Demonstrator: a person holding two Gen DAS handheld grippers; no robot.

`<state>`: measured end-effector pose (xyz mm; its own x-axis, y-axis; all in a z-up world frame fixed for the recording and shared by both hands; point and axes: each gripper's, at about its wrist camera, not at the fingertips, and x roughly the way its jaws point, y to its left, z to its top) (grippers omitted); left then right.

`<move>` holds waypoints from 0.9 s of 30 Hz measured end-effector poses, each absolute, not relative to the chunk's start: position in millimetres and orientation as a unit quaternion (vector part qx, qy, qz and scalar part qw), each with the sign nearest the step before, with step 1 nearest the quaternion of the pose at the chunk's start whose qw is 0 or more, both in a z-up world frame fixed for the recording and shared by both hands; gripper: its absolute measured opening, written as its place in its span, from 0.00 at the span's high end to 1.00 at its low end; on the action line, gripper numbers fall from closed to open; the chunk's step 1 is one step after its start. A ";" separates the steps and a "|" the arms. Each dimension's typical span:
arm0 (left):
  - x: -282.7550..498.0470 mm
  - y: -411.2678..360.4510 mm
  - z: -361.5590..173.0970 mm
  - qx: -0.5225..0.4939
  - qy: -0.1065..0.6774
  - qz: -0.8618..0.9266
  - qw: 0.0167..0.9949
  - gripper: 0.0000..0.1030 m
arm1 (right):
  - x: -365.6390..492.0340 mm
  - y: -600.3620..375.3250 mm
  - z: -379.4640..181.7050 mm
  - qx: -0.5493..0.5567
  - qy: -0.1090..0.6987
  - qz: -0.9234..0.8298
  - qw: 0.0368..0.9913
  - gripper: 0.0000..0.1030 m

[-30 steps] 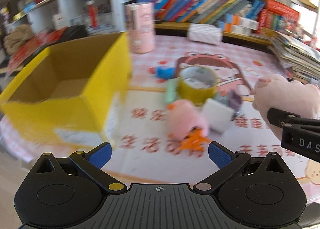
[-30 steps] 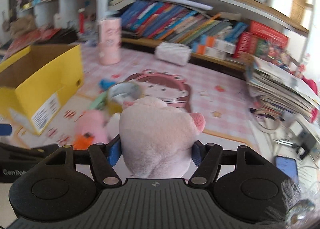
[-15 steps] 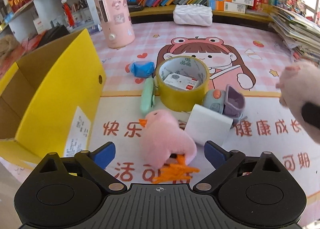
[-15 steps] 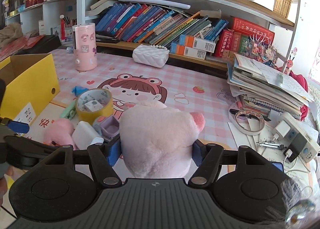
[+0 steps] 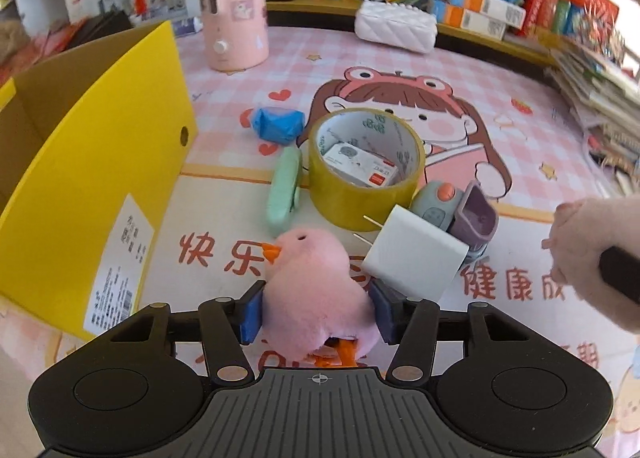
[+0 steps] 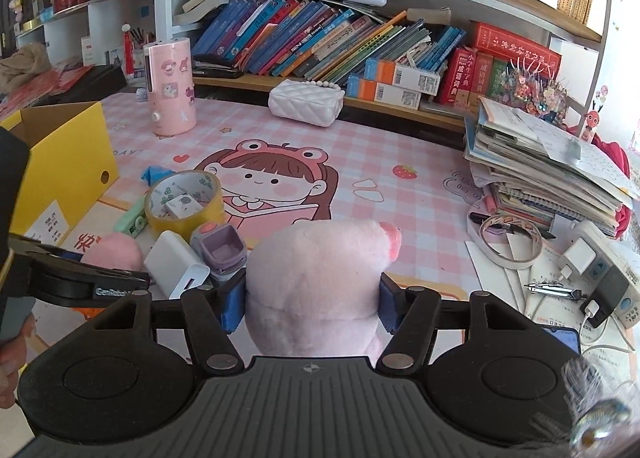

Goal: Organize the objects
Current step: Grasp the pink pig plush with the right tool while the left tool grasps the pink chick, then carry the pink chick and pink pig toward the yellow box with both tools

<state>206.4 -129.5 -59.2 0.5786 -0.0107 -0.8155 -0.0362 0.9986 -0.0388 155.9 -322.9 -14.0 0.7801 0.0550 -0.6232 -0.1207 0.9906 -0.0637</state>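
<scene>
Since the earlier frame, the left gripper (image 5: 316, 308) has been brought down over the pink chick plush (image 5: 316, 282), and its jaws, previously spread wide, are closing with the plush between them; both blue pads (image 5: 251, 312) are seen against the plush's flanks. The chick plush rests on the pink patterned table mat (image 5: 500, 145), its orange beak turned toward the yellow cardboard box (image 5: 108, 185), which stands open just to the left. A white charger block (image 5: 412, 258) is leaning beside the plush, touching it on the right. Behind these, a roll of yellow tape (image 5: 362, 167) is positioned upright with a small white box (image 5: 360, 167) inside its core; a green clip (image 5: 285, 187) lies against its left side and a blue wrapped item (image 5: 278, 123) lies farther back. A grey-and-purple toy (image 5: 460, 213) is located to the right of the tape. The right gripper (image 6: 312, 300) is held above the mat, its jaws closing slightly on a pale pink pig plush (image 6: 320, 282), which is clamped between the pads. A pink cylindrical humidifier (image 6: 170, 91) is standing near the shelf.
</scene>
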 end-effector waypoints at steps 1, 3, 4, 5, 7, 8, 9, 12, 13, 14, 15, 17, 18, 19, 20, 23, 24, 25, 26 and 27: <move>204.3 -127.7 -56.0 -0.031 0.455 0.006 0.890 0.49 | 156.8 -323.4 -13.5 -0.049 0.329 0.044 0.942 0.42; 196.4 -123.5 -45.1 -0.043 0.440 0.002 0.897 0.49 | 157.8 -322.4 -12.9 -0.045 0.330 0.037 0.942 0.42; 193.3 -121.0 -40.0 -0.048 0.433 0.000 0.900 0.49 | 158.4 -322.4 -11.9 -0.043 0.330 0.034 0.942 0.42; 187.8 -117.3 -32.5 -0.056 0.422 -0.002 0.905 0.49 | 158.2 -321.5 -11.0 -0.041 0.329 0.032 0.943 0.42; 178.8 -111.0 -20.8 -0.067 0.404 -0.004 0.912 0.49 | 156.7 -317.6 -9.4 -0.040 0.327 0.028 0.944 0.42; 174.6 -107.5 -15.3 -0.071 0.396 -0.006 0.915 0.49 | 154.9 -314.8 -8.9 -0.039 0.326 0.029 0.944 0.42; 169.3 -103.8 -10.5 -0.075 0.387 -0.008 0.919 0.49 | 152.8 -311.4 -8.8 -0.040 0.327 0.032 0.944 0.42; 158.9 -96.3 -2.5 -0.075 0.377 -0.017 0.923 0.49 | 144.4 -298.8 -8.8 -0.041 0.332 0.039 0.942 0.41; 155.8 -94.4 -1.2 -0.073 0.376 -0.020 0.923 0.49 | 141.6 -294.7 -8.4 -0.042 0.332 0.042 0.941 0.41; 151.5 -91.4 0.2 -0.071 0.374 -0.025 0.924 0.49 | 138.5 -290.5 -7.5 -0.042 0.331 0.043 0.942 0.41; 147.8 -89.0 1.0 -0.069 0.372 -0.029 0.925 0.49 | 134.8 -286.0 -6.7 -0.042 0.330 0.044 0.942 0.41; 139.2 -83.0 3.2 -0.067 0.369 -0.037 0.926 0.49 | 128.3 -276.7 -5.8 -0.042 0.330 0.045 0.942 0.41; 134.5 -78.4 4.0 -0.066 0.368 -0.040 0.926 0.49 | 125.3 -272.0 -5.4 -0.042 0.331 0.044 0.942 0.41; 129.5 -74.8 3.7 -0.066 0.368 -0.043 0.927 0.49 | 122.3 -267.3 -5.2 -0.040 0.332 0.044 0.941 0.41; 125.1 -70.4 4.2 -0.065 0.367 -0.044 0.927 0.49 | 119.2 -262.3 -5.2 -0.039 0.333 0.044 0.941 0.41; 111.4 -54.6 5.1 -0.068 0.366 -0.046 0.927 0.49 | 109.2 -245.7 -4.7 -0.038 0.337 0.047 0.940 0.41; 106.7 -47.9 5.2 -0.069 0.365 -0.046 0.927 0.49 | 105.3 -238.9 -4.2 -0.038 0.336 0.049 0.940 0.41; 103.4 -42.8 5.4 -0.070 0.365 -0.046 0.927 0.49 | 101.8 -232.5 -3.9 -0.039 0.336 0.050 0.940 0.41; 98.3 -35.8 5.7 -0.072 0.364 -0.045 0.928 0.49 | 98.4 -226.1 -3.5 -0.040 0.336 0.052 0.940 0.41; 94.5 -29.7 6.1 -0.074 0.363 -0.045 0.928 0.49 | 95.0 -219.2 -2.8 -0.041 0.336 0.053 0.939 0.41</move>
